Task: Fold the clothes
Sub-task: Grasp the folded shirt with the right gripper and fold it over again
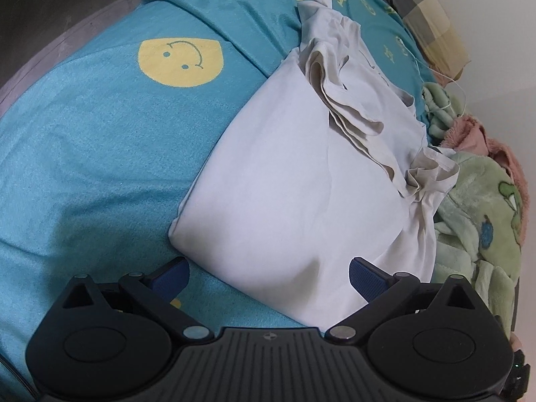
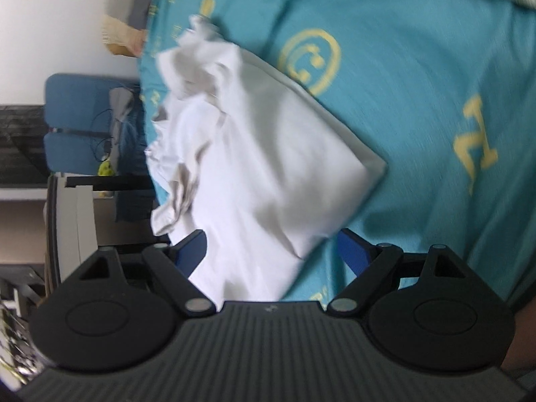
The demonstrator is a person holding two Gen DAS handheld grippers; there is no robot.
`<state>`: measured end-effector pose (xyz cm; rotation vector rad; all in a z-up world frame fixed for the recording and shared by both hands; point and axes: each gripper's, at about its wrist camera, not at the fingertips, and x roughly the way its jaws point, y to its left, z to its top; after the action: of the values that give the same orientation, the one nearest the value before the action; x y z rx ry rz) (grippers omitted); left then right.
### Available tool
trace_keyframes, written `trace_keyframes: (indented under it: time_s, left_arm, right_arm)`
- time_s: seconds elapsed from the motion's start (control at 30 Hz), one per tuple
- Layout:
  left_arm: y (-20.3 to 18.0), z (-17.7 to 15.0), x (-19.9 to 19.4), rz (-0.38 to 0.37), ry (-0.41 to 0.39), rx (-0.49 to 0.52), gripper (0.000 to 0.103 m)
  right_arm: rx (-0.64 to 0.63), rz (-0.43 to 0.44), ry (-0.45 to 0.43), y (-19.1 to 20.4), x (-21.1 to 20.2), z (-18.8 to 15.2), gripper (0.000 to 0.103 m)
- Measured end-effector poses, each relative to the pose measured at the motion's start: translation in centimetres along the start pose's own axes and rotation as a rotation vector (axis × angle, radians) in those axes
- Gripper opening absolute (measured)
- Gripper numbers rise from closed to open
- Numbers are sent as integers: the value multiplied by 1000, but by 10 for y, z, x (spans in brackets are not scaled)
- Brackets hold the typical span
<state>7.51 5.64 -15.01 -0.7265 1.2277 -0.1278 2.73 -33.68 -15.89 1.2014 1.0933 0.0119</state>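
A white garment (image 1: 294, 181) lies folded on the teal bedsheet (image 1: 100, 154), its sleeves and collar end bunched at the far side. My left gripper (image 1: 268, 273) hovers over the near edge of the garment with its blue pads wide apart and nothing pinched. In the right wrist view the same white garment (image 2: 261, 167) appears blurred, one smooth corner pointing right. My right gripper (image 2: 271, 248) stands open above its near edge, and the cloth lies under the gap without being pressed.
The teal sheet carries yellow smiley prints (image 1: 181, 62) and letters. A green plush blanket (image 1: 475, 221) and a checked pillow (image 1: 422, 10) lie along the bed's far side. Beyond the bed edge are a blue chair (image 2: 77, 124) and a desk (image 2: 67, 221).
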Motion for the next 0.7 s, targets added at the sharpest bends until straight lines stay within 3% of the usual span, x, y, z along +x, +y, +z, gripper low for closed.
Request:
trace_keyframes:
  time_s: [0.17,0.27,0.33,0.4,0.5,0.7]
  left_arm:
    - [0,2,0,-2,-2,-6,102]
    - [4,2,-3,-19,2,-34,102]
    - [9,0,-3,-68,29,-76,102]
    - [15,-2,1,-134,82,-135,102]
    - [18,-6,8,-162,115,-165,101]
    - [21,-7,17,-220,108,-205,99]
  right_arm:
    - [40,-48,-19,-4,15,9,84]
    - [15,-73,-52,0,18,11,56]
    - [-4,-86,-62,2,21,11,28]
    - [-10,-61,-71,2,20,11,18]
    - [-23,19,-98,7,12,11,15]
    - [-44,136,-131,18,2,13,14]
